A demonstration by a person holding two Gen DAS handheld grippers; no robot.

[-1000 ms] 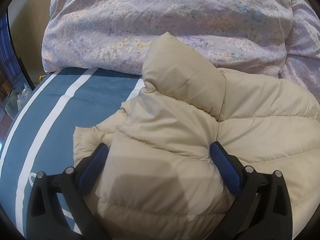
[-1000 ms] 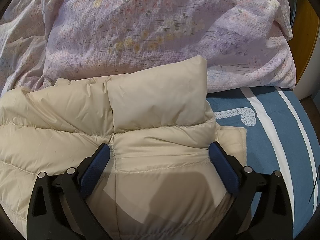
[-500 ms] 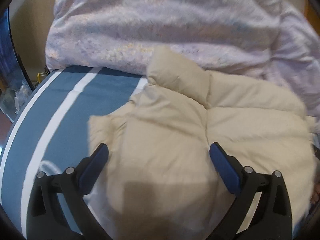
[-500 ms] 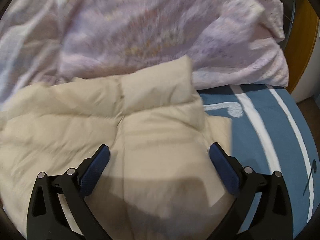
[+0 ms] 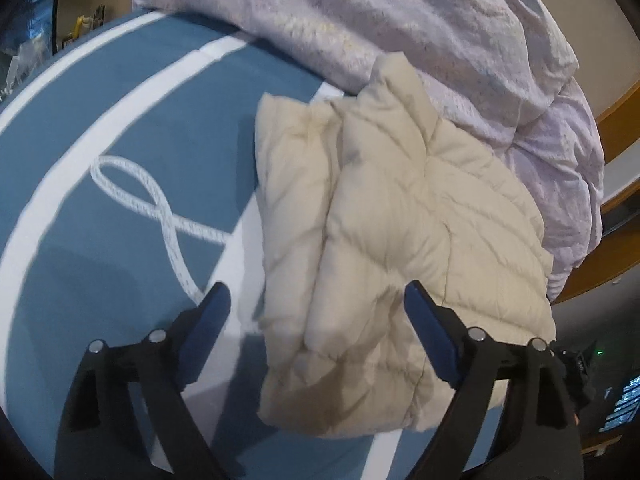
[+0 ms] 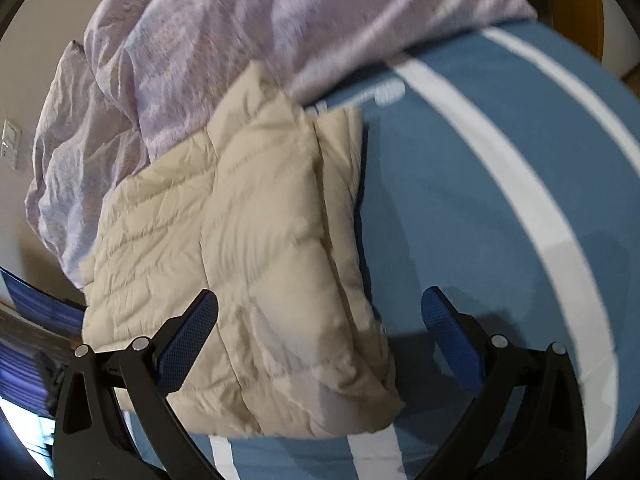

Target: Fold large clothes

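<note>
A: Jaws first, left wrist view?

B: Left gripper is spread wide, nothing btwn the blue pads. It hangs above the near edge of the cream puffer jacket, not touching it as far as I can tell.

A: And the jacket itself?

B: Lies as a compact rectangle on the blue bedspread, far end up against the lilac duvet. Collar end points at the duvet. One side panel is tucked in along the left edge. Looks basically folded to me; maybe a final halving or a tidy-up left, prob nothing more.

A: Vs a sec ago?

B: Then the gripper sat low over the fabric w/ padding bulging btwn the pads. Now it's pulled up and back, so the whole bundle and the white rope print show.

A: Right wrist view?

B: Right gripper is also wide apart, empty. It's above the bundle's near right corner; right pad is over bare bedspread. Same jacket, same neat block, edges stacked. Frame's blurry, so it's moving.

A: Change there?

B: Same: was close in over the jacket, now lifted away, jacket left lying flat.
</note>
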